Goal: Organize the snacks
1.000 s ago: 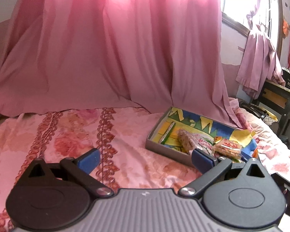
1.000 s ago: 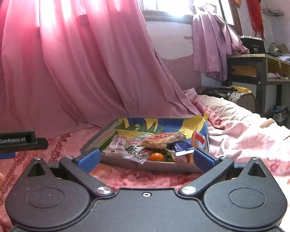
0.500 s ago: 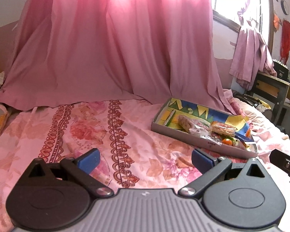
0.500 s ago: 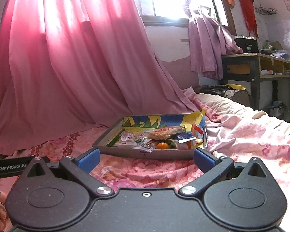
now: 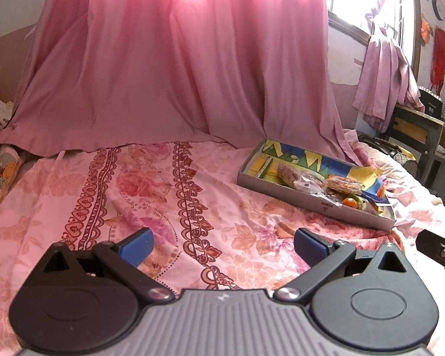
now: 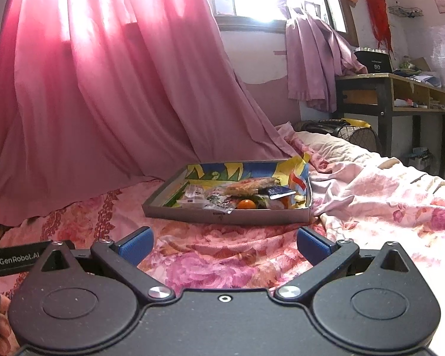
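Note:
A shallow grey cardboard box (image 5: 284,191) (image 6: 222,215) with a bright blue and yellow lining lies on the floral bed. Several snack packets (image 5: 339,183) (image 6: 249,184) and a small orange fruit (image 6: 246,204) (image 5: 349,202) are heaped in its near right end. My left gripper (image 5: 222,247) is open over bare bedsheet, well short and left of the box. My right gripper (image 6: 224,246) is also open, low over the sheet, with the box straight ahead and nothing between its fingers. In the right wrist view the left gripper's black body (image 6: 17,258) shows at the left edge.
A pink curtain (image 5: 175,68) drapes onto the bed behind the box. A rumpled pink blanket (image 6: 379,190) lies right of the box. A dark desk (image 6: 391,101) and a wire fan (image 6: 359,135) stand at the far right. A hand (image 6: 0,323) shows at the bottom left.
Both grippers have drawn back from the box, which now looks smaller and farther. The left view has swung left onto more open bedsheet. Both grippers stayed open.

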Demonstrator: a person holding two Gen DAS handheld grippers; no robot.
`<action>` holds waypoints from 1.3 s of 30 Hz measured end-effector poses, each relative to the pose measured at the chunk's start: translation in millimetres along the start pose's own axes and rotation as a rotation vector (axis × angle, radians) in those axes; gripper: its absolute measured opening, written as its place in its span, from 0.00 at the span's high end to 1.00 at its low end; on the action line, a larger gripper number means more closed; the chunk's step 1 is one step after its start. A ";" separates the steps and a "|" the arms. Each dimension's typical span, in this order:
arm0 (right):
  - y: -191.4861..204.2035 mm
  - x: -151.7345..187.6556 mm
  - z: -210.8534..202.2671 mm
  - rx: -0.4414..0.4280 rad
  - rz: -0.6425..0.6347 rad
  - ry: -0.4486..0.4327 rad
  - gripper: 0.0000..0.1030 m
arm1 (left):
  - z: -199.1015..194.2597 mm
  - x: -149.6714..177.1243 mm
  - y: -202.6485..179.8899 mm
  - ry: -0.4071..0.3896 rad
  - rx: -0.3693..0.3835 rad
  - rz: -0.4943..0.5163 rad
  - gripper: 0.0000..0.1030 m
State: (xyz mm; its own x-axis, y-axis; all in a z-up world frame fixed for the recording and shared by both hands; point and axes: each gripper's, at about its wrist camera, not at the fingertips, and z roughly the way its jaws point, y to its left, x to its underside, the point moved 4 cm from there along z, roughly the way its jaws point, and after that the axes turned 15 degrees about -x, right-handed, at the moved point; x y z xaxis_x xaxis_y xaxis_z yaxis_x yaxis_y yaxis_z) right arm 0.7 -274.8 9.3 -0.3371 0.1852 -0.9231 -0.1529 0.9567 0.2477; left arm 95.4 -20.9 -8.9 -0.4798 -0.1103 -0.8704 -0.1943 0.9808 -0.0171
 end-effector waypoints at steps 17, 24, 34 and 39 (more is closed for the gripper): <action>2.6 4.2 3.4 -0.003 -0.022 0.024 0.01 | 2.8 6.6 6.4 0.017 -0.014 -0.006 0.00; 3.8 5.5 5.1 -0.001 -0.029 0.034 0.01 | 1.7 6.8 6.7 0.019 -0.015 -0.010 0.00; 5.0 7.4 6.0 -0.003 -0.035 0.041 0.01 | 1.7 6.3 7.5 0.020 -0.017 -0.008 0.00; 4.3 8.8 6.3 -0.006 -0.038 0.047 0.01 | 1.4 6.9 8.1 0.018 -0.018 -0.006 0.00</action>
State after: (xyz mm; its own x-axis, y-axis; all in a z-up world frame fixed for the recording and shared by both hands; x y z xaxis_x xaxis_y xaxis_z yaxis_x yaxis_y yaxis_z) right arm 2.9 -267.7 0.4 -0.3746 0.1382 -0.9169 -0.1721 0.9613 0.2152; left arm 91.7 -13.5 -15.8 -0.4940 -0.1190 -0.8613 -0.2124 0.9771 -0.0132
